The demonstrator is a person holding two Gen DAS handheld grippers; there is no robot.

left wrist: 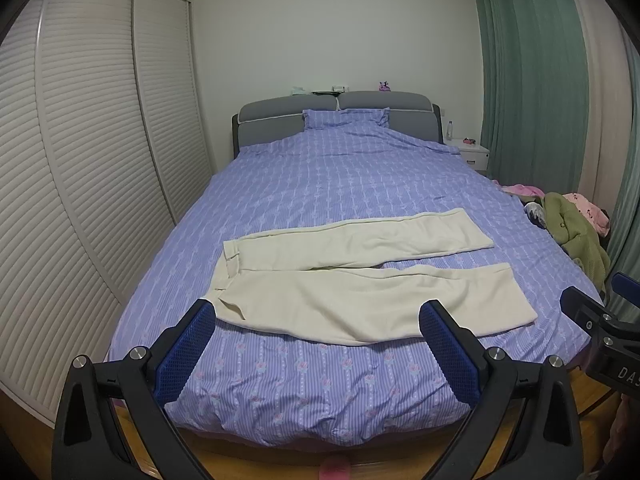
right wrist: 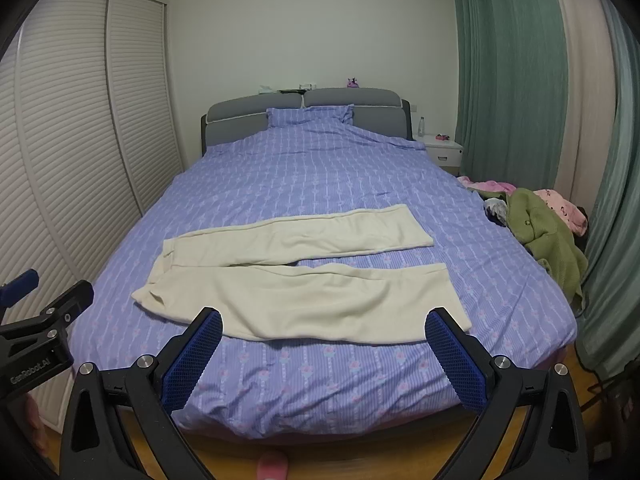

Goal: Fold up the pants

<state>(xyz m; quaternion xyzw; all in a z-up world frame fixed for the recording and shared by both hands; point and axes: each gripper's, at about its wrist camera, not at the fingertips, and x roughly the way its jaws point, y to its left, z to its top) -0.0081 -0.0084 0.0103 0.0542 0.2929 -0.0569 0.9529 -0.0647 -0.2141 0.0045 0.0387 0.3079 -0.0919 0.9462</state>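
The cream pants [left wrist: 360,280] lie flat across the bed [left wrist: 340,184], long axis left to right, waistband left, just beyond both grippers. Left gripper [left wrist: 316,316] and right gripper [right wrist: 323,322] gape wide, empty, the left nearer the waistband.

Left tool [left wrist: 316,322]: jaws spread wide, blue-padded fingers [left wrist: 186,354] empty, held level just short of the bed's [left wrist: 320,400] foot edge. Right tool [right wrist: 322,330]: jaws spread wide, empty, level, just short of the same edge, beside the left.
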